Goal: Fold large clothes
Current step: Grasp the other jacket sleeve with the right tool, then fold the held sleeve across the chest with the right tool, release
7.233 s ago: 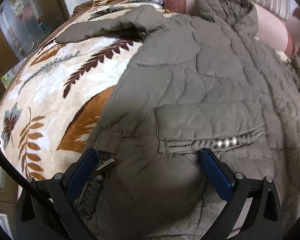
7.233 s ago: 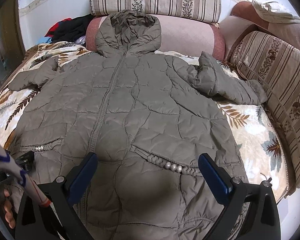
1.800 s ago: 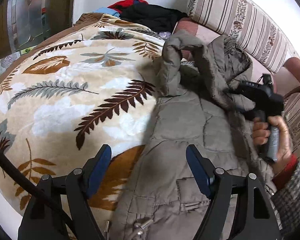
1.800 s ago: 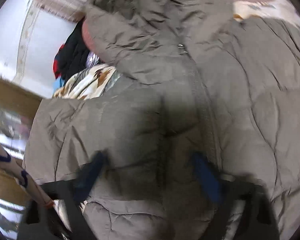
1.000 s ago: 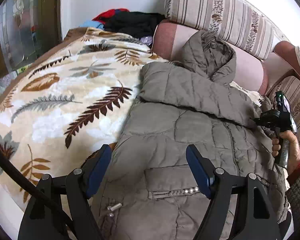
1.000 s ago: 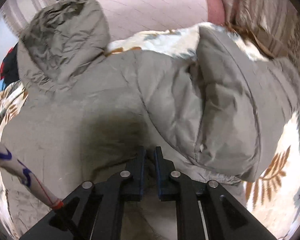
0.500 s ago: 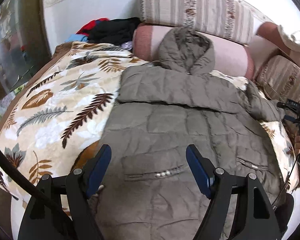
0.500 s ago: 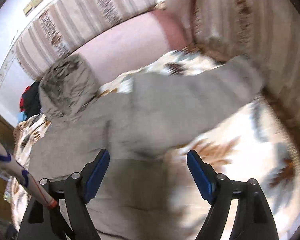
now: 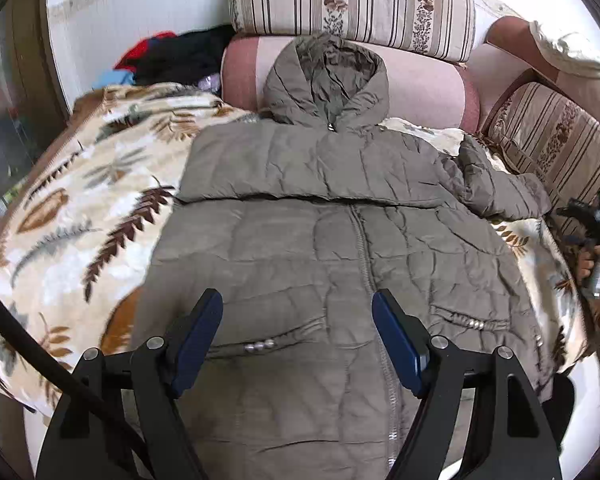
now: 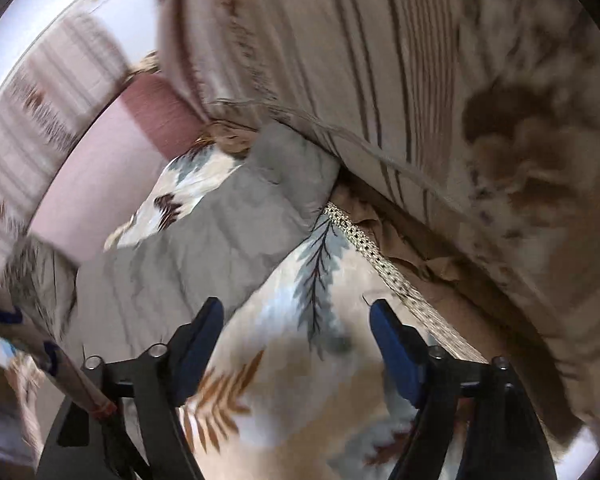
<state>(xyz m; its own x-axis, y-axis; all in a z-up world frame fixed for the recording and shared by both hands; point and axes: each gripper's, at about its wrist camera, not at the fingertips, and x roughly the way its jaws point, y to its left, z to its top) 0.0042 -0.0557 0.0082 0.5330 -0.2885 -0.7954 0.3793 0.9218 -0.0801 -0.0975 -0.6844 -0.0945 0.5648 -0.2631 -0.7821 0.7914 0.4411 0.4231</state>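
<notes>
Jacket, an olive quilted one with a hood, is lying front-up on the leaf-patterned blanket that is covering the sofa, its hood propping against the pink bolster below a striped cushion. One sleeve is lying folded across the chest, while the other sleeve is stretching out toward the striped armrest cushion. The left gripper is hovering above the lower front of the jacket with its blue-padded fingers spread wide, gripping nothing. The right gripper is also standing wide apart and empty, hanging over the blanket just beside the outstretched sleeve's cuff; its view is blurring. Dark and red clothes are piling in the far corner.
</notes>
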